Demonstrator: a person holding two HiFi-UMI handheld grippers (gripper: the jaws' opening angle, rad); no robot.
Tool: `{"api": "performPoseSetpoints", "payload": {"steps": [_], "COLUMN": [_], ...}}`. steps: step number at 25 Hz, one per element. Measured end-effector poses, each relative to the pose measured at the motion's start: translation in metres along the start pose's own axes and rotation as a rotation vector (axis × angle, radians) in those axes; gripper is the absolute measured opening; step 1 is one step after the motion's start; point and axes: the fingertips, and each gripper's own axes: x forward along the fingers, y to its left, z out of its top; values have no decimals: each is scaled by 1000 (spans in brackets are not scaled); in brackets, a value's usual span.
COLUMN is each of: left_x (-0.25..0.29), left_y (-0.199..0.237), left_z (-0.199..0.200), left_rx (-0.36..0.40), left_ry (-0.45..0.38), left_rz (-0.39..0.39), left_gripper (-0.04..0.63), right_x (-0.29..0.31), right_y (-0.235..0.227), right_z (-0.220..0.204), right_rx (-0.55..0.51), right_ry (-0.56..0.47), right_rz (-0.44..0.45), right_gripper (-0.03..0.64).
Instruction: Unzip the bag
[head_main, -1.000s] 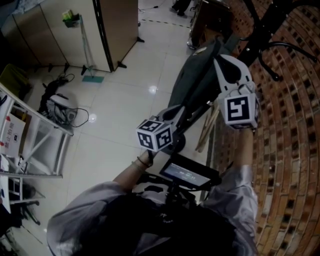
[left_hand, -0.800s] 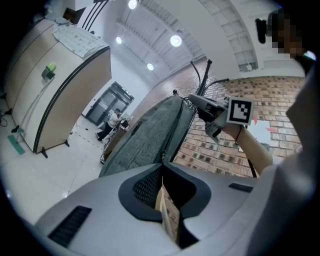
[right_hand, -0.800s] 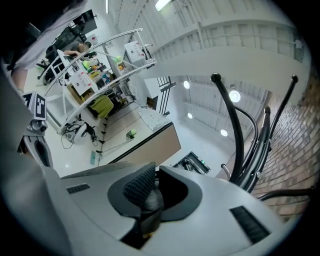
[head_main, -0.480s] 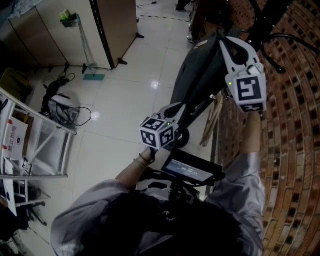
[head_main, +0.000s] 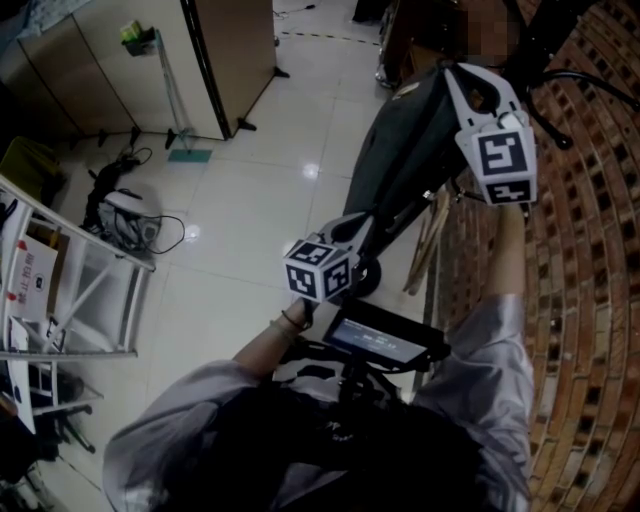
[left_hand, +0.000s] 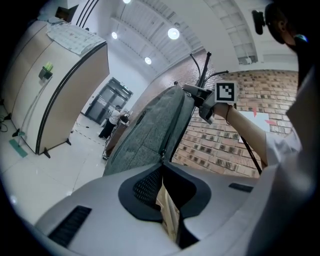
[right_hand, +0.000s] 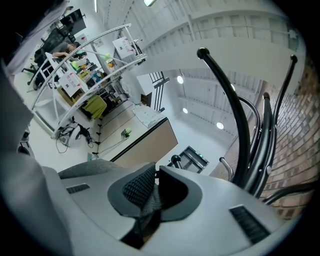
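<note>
A grey bag (head_main: 400, 150) hangs by the brick wall, stretched between my two grippers. My left gripper (head_main: 355, 228) is shut at the bag's lower end. In the left gripper view its jaws (left_hand: 161, 167) pinch the zipper pull (left_hand: 161, 153), and the zipper line (left_hand: 172, 122) runs up the grey bag (left_hand: 145, 132) from there. My right gripper (head_main: 470, 85) is up at the top end. In the right gripper view it (right_hand: 156, 174) is shut on a fold of the bag's grey fabric (right_hand: 149, 196). The left gripper view also shows the right gripper (left_hand: 202, 102) on the top of the bag.
Black curved coat-rack arms (right_hand: 240, 125) rise just behind the bag's top. The brick wall (head_main: 580, 300) fills the right. Wooden sticks (head_main: 425, 250) lean at its foot. A white shelf frame (head_main: 90, 290) and cables (head_main: 125, 220) lie left, and a beige cabinet (head_main: 150, 60) stands behind.
My right gripper has gone up and away with the bag's top, drawing the bag out longer. The left gripper has stayed about where it was, still shut.
</note>
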Motion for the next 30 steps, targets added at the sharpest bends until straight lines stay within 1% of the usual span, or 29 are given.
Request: {"api": "performPoseSetpoints", "payload": {"steps": [6, 9, 11, 13, 15, 17, 19, 22, 25, 30], "left_x": [4, 5, 5, 6, 6, 5, 2, -5, -10, -19], "left_y": [2, 3, 4, 4, 4, 4, 4, 7, 9, 14], "left_z": [-1, -2, -3, -3, -3, -4, -7, -17, -22, -13], "left_rx": [20, -25, -59, -68, -64, -57, -51, -49, -50, -28], "left_ry": [5, 6, 7, 12, 20, 35, 60, 91, 104, 85], "left_rz": [2, -15, -30, -34, -31, -30, -27, -17, -10, 12], "left_gripper": [17, 20, 20, 23, 23, 23, 23, 23, 23, 23], "right_x": [6, 4, 1, -2, -5, -9, -15, -26, -39, -62], "right_y": [-3, 1, 2, 2, 5, 11, 17, 22, 28, 43], "right_z": [-4, -3, -3, -4, -4, -5, -7, -12, -19, -25], "right_rx": [13, 13, 50, 104, 147, 192, 226, 248, 272, 368], "right_ry": [17, 18, 8, -4, -16, -29, -35, -31, -45, -74], "right_rz": [-18, -30, -37, -42, -30, -4, 10, 0, -16, -24], "right_gripper": [29, 29, 28, 26, 29, 67, 76, 77, 77, 75]}}
